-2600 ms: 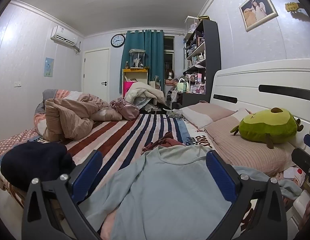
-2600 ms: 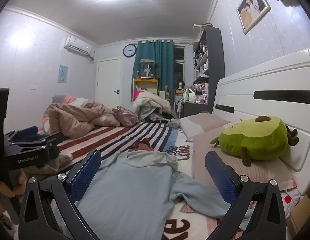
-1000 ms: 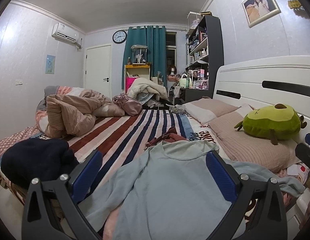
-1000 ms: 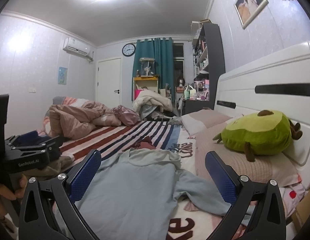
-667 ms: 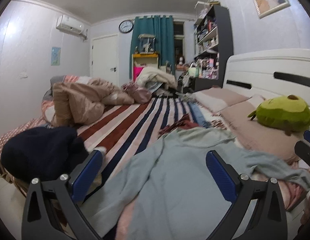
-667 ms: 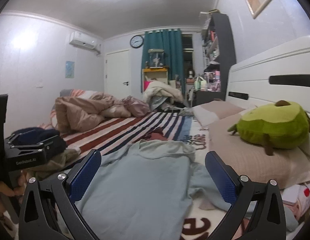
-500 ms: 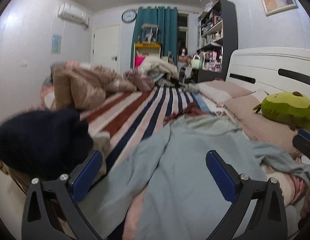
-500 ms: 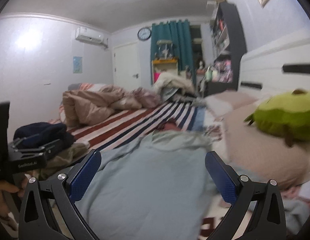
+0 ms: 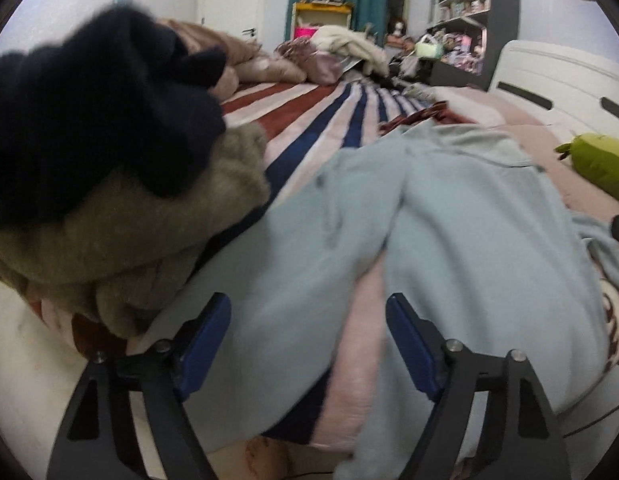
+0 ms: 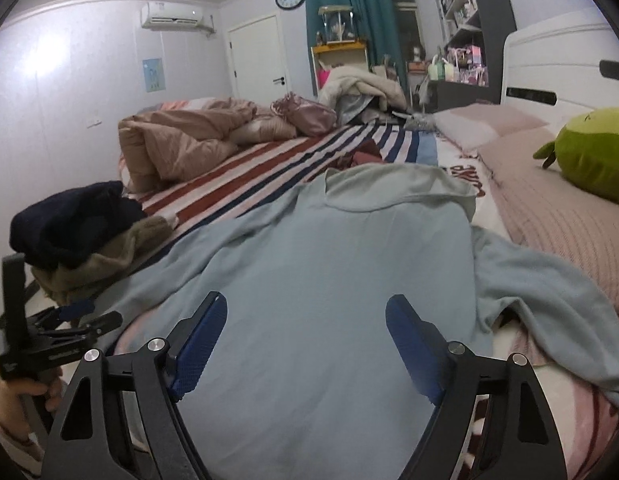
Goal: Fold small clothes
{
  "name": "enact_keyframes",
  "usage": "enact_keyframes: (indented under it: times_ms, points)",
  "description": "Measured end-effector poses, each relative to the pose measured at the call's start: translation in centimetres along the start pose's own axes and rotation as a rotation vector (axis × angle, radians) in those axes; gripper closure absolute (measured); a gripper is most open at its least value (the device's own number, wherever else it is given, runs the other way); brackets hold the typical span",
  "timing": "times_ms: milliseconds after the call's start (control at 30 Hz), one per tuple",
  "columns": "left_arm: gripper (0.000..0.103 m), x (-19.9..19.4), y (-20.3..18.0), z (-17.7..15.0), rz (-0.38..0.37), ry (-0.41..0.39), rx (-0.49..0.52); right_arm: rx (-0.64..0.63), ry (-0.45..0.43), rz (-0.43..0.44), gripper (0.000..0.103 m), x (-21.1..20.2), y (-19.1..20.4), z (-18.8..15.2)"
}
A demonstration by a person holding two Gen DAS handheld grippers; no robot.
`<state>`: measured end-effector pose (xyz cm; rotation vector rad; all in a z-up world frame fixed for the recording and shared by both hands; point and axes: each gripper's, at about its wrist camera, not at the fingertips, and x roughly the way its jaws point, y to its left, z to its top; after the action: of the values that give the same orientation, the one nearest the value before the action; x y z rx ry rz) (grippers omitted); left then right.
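Observation:
A light blue long-sleeved top (image 10: 329, 264) lies spread on the bed, neck towards the far end; it also shows in the left wrist view (image 9: 449, 220). My left gripper (image 9: 307, 340) is open and empty, low over the top's left sleeve near the bed's front edge. It also shows at the left of the right wrist view (image 10: 57, 340). My right gripper (image 10: 305, 340) is open and empty, just above the top's lower body.
A dark navy garment (image 9: 89, 112) sits on a folded tan one (image 9: 141, 232) at the bed's front left. A green plush toy (image 10: 593, 152) lies on pink pillows at right. A crumpled quilt (image 10: 181, 140) and a dark red garment (image 10: 365, 156) lie farther back.
Both grippers have dropped and moved in towards the blue top. The left one has swung close beside the navy and tan pile. Both jaws have narrowed but stay open.

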<state>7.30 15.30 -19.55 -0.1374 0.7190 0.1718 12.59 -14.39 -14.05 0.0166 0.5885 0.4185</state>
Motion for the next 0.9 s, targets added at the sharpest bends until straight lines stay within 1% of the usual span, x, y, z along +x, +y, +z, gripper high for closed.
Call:
enact_keyframes:
  times_ms: [33, 67, 100, 133, 167, 233, 267, 300, 433, 467, 567, 633, 733, 767, 833, 867, 900]
  points:
    - [0.04, 0.4, 0.2, -0.1, 0.011, 0.011, -0.003, 0.003, 0.001, -0.001, 0.024, 0.0, -0.1, 0.0]
    - [0.044, 1.1, 0.3, -0.2, 0.027, 0.035, -0.002, 0.005, 0.002, -0.001, 0.024, 0.2, -0.2, -0.1]
    - [0.046, 1.3, 0.6, -0.4, 0.035, 0.048, 0.001, 0.009, 0.003, 0.0, 0.024, 0.0, -0.2, 0.0]
    - [0.046, 1.3, 0.6, -0.5, 0.037, 0.052, 0.003, 0.014, 0.004, 0.002, 0.024, 0.0, -0.3, 0.0]
    - [0.045, 0.9, 0.8, -0.4, 0.029, 0.04, -0.004, 0.018, 0.004, 0.003, 0.024, 0.0, -0.4, 0.0]
    - [0.029, -0.5, 1.5, -0.3, 0.008, 0.003, -0.033, 0.02, 0.004, 0.002, 0.024, -0.2, -0.6, 0.0]
    - [0.029, -1.0, 2.1, -0.3, 0.004, -0.01, -0.047, 0.019, 0.003, -0.002, 0.024, -0.3, -0.7, 0.0]
    - [0.029, -1.3, 2.8, -0.3, 0.02, -0.008, -0.056, 0.018, 0.001, -0.005, 0.024, -0.4, -0.9, 0.0]
    - [0.029, -0.8, 5.2, -0.8, 0.062, 0.038, -0.086, 0.04, -0.001, 0.001, 0.024, -0.5, -1.3, -0.1]
    - [0.029, -0.5, 5.7, -0.9, 0.044, 0.045, -0.094, 0.049, 0.003, 0.006, 0.024, -0.4, -1.4, -0.2]
    - [0.025, 0.2, 6.0, -1.2, 0.03, 0.069, -0.094, 0.07, 0.013, 0.026, 0.024, -0.4, -1.4, -0.4]
    - [0.02, 0.9, 5.7, -1.3, 0.035, 0.084, -0.077, 0.063, 0.014, 0.026, 0.024, -0.5, -1.2, -0.5]
    - [0.019, 1.8, 5.4, -1.1, 0.035, 0.095, -0.083, 0.055, 0.011, 0.018, 0.024, -0.9, -1.1, -0.5]
    - [0.021, 2.1, 5.4, -1.0, 0.026, 0.096, -0.097, 0.058, 0.01, 0.018, 0.024, -1.0, -1.1, -0.5]
    - [0.04, 2.0, 5.5, -1.1, 0.013, 0.087, -0.098, 0.062, 0.006, 0.014, 0.024, -1.3, -1.2, -0.5]
    - [0.047, 1.8, 5.4, -1.1, 0.012, 0.082, -0.088, 0.064, 0.005, 0.011, 0.024, -1.4, -1.2, -0.5]
    - [0.063, 1.5, 5.1, -1.3, 0.005, 0.082, -0.084, 0.064, 0.004, 0.008, 0.024, -1.5, -1.2, -0.5]
